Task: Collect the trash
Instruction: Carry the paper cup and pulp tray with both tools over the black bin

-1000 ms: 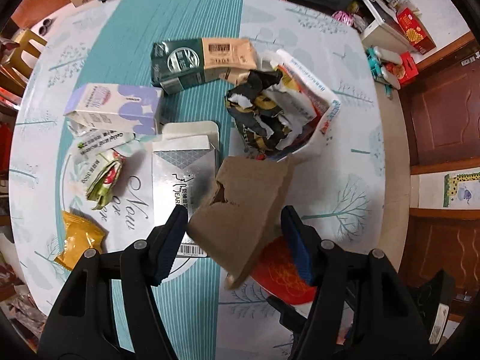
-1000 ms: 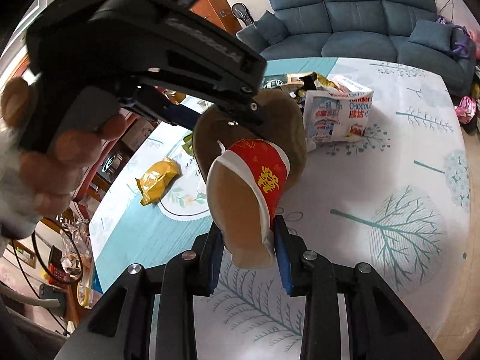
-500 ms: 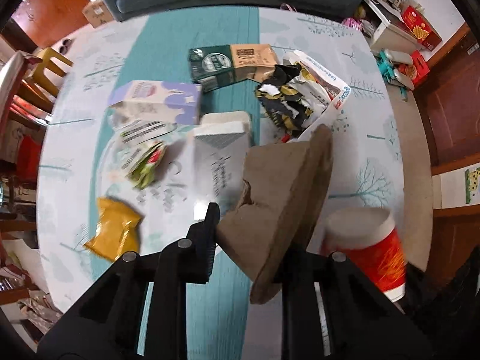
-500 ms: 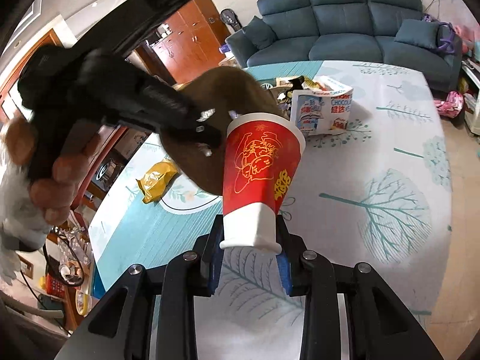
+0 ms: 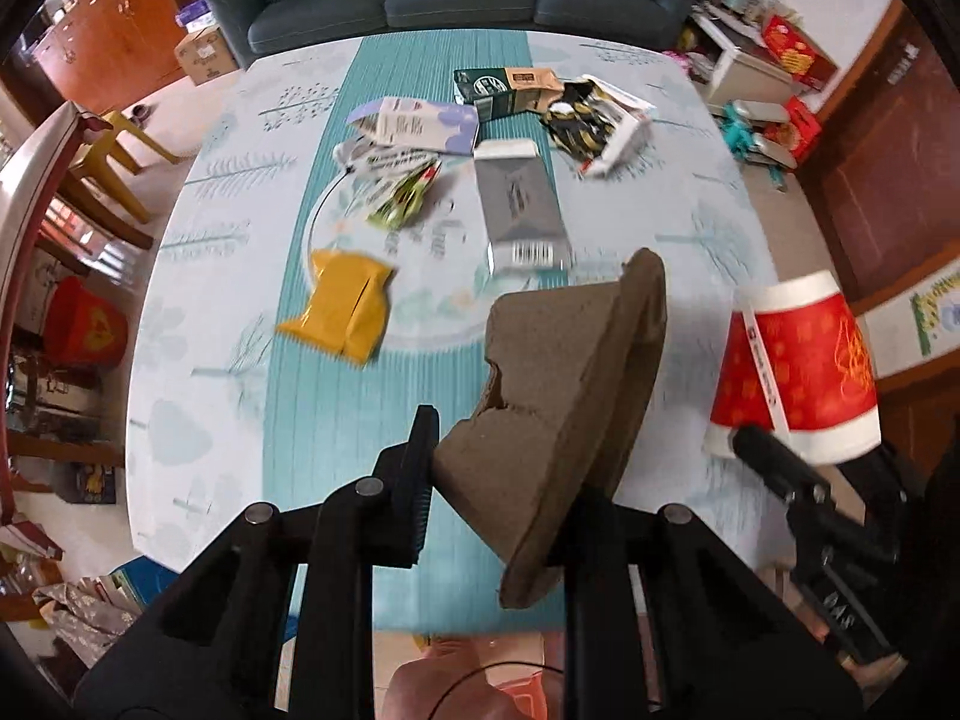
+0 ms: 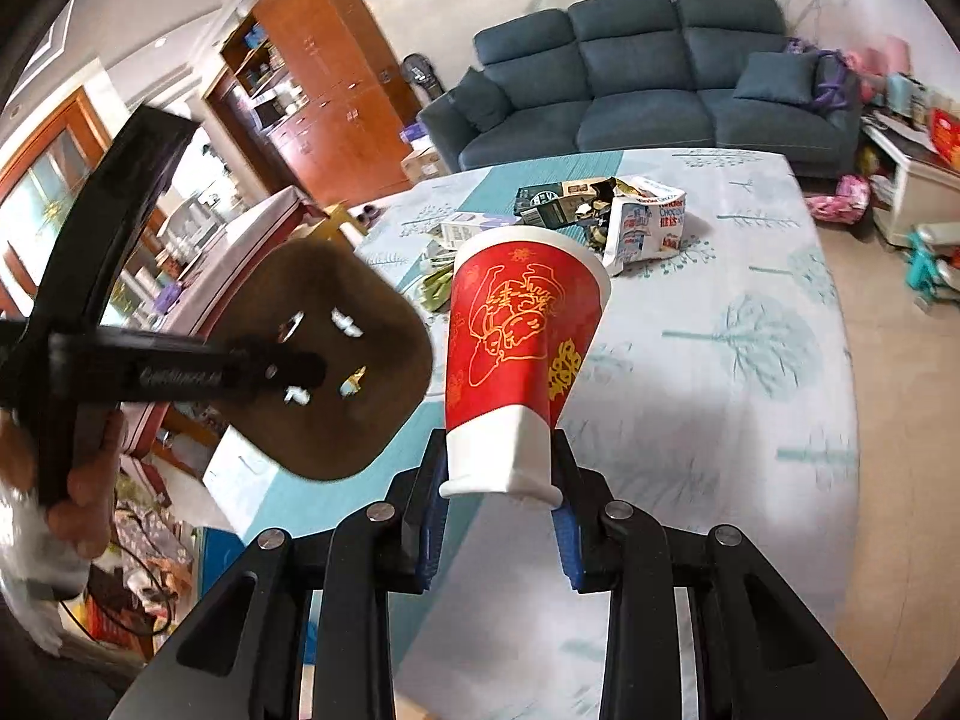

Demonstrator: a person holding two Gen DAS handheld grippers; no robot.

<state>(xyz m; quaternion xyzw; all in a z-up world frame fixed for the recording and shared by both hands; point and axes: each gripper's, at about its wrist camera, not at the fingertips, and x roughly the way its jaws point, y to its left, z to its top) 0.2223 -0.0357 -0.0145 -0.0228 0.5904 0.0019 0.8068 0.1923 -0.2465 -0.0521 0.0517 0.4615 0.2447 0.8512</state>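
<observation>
My left gripper [image 5: 504, 468] is shut on a brown cardboard cup holder [image 5: 570, 378] and holds it above the table's near edge; the holder also shows in the right wrist view [image 6: 336, 360]. My right gripper [image 6: 498, 480] is shut on the white base of a red paper cup [image 6: 522, 336], held upright above the table. The cup also shows at the right of the left wrist view [image 5: 792, 372]. More trash lies on the table: a yellow packet [image 5: 342, 306], a grey carton [image 5: 522, 210], a green wrapper [image 5: 402, 198], a purple-white box [image 5: 420, 126], a dark green box [image 5: 510, 90] and a torn bag [image 5: 600, 126].
The table [image 5: 240, 360] has a teal and white tree-print cloth. A blue sofa [image 6: 630, 96] stands beyond its far end. Wooden cabinets [image 6: 324, 90] and a yellow chair [image 5: 120, 144] stand on the left. Clutter and boxes [image 5: 774, 78] lie on the floor at the right.
Both grippers have pulled back and up from the table with their loads. The cup and the holder have moved apart; the cup now stands clear to the holder's right.
</observation>
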